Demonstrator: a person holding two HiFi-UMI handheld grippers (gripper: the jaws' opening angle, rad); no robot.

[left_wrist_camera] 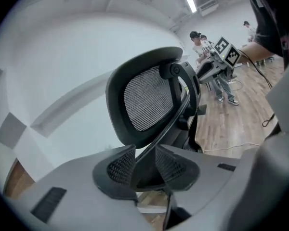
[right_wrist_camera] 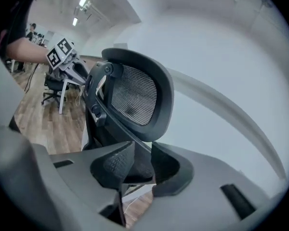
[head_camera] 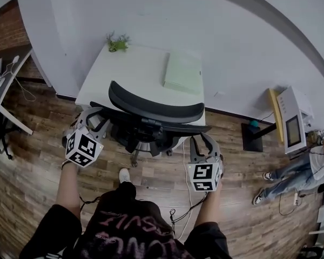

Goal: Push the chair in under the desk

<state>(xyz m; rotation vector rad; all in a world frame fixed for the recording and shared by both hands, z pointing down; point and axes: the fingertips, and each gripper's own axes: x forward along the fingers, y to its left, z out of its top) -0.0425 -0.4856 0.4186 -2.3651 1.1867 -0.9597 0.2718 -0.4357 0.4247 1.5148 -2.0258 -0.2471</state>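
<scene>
A black mesh office chair point(head_camera: 151, 112) stands with its seat partly under the white desk point(head_camera: 135, 77), its back toward me. My left gripper point(head_camera: 92, 124) is at the left edge of the chair's back and my right gripper point(head_camera: 204, 144) at the right edge. In the left gripper view the gripper point(left_wrist_camera: 145, 166) has its pads pressed on a thin black edge of the back frame, below the headrest point(left_wrist_camera: 144, 100). The right gripper view shows the same: the gripper point(right_wrist_camera: 138, 165) clamps the frame's edge under the headrest point(right_wrist_camera: 135, 95).
On the desk lie a pale green folder point(head_camera: 183, 72) and a small plant point(head_camera: 117, 42); a white wall rises behind it. A cable point(head_camera: 183, 161) trails over the wooden floor by the chair base. Another desk point(head_camera: 5, 77) is at left, a black stand point(head_camera: 254, 136) and a person point(head_camera: 308, 169) at right.
</scene>
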